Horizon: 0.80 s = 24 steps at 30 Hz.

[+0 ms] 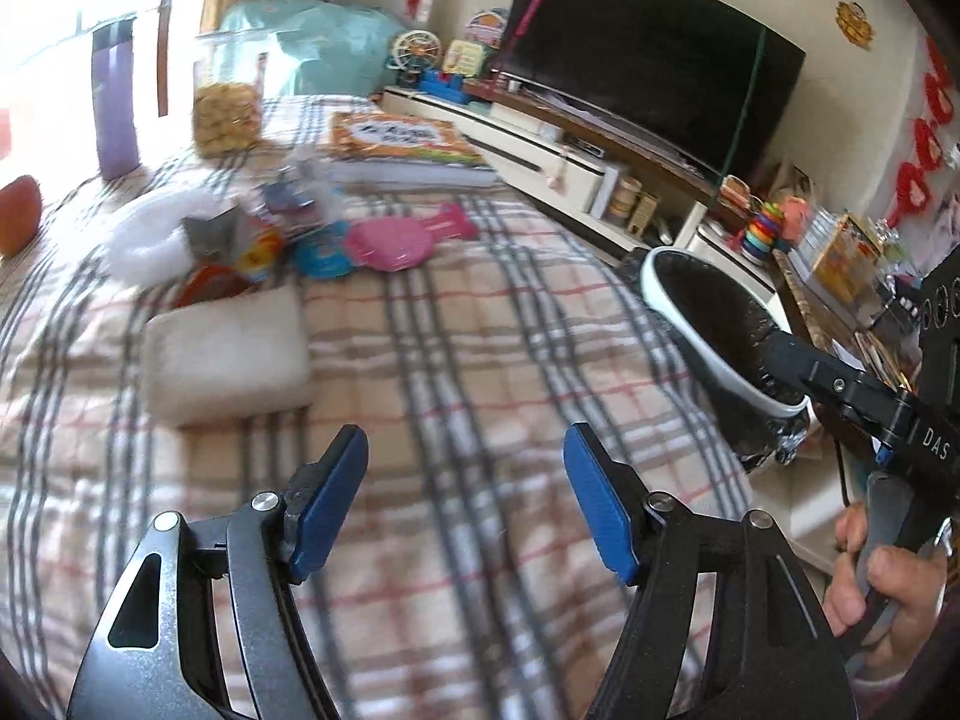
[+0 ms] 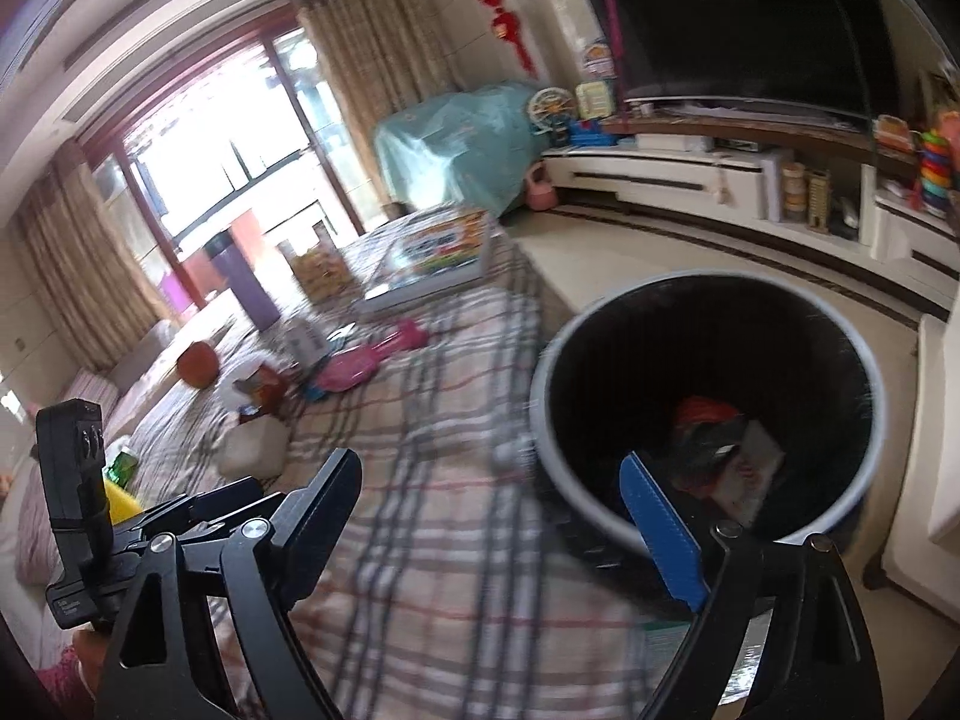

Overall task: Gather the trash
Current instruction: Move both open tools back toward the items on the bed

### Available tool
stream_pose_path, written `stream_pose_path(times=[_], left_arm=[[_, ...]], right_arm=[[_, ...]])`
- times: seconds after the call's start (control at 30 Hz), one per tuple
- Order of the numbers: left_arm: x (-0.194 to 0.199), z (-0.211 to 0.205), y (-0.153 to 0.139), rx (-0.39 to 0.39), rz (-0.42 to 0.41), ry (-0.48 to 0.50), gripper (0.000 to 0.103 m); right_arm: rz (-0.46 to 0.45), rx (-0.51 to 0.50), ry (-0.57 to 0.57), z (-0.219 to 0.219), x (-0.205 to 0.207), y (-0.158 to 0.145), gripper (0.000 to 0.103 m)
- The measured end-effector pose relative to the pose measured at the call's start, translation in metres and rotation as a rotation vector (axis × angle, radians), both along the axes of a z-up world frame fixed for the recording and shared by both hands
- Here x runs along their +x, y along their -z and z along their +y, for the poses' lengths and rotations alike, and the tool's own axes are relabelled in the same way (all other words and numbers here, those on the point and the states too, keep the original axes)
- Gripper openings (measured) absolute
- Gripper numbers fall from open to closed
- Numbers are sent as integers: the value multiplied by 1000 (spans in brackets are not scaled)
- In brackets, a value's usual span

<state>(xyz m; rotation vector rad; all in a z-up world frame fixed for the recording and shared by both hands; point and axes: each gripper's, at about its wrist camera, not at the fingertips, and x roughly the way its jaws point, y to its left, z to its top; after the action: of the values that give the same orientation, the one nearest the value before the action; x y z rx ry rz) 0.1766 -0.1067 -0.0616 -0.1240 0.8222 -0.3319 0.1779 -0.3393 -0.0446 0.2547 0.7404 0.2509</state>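
Note:
A heap of trash lies at the far left of the plaid-covered table [image 1: 480, 312]: a white crumpled tissue [image 1: 150, 234], coloured wrappers [image 1: 240, 240], a blue piece [image 1: 324, 255] and a pink piece [image 1: 390, 243]. My left gripper [image 1: 465, 438] hangs open over bare cloth, well short of the heap and with nothing between its blue pads. A white-rimmed bin [image 2: 552, 372] with a black liner stands at the table's right edge and holds a red-and-black wrapper [image 2: 708, 420] and a white card [image 2: 750, 468]. My right gripper [image 2: 486, 462] is open and empty, its blue-padded finger over the bin's near rim.
A folded beige towel [image 1: 225, 354] lies in front of the heap. Behind the heap are a purple bottle [image 1: 114, 102], a snack jar [image 1: 228, 102] and a picture book [image 1: 402, 144]. A TV [image 1: 648, 60] on a low cabinet lines the far wall. A hand [image 1: 882, 576] holds the right tool.

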Motion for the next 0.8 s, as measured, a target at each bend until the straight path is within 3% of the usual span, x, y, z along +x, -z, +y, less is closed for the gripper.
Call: stream_pose_path(times=[0.33,0.47,0.8], left_arm=[[-11,51,7,-8,10,-99,71],[-10,69,10,-4,15,-124,76],[19,93,13,108,13,-30,86]], right_arm=[[7,-33,-100,53,10,8,90],[14,-34,-116,65,17,13,90],[60,-47,-168,91,46,24,90]])
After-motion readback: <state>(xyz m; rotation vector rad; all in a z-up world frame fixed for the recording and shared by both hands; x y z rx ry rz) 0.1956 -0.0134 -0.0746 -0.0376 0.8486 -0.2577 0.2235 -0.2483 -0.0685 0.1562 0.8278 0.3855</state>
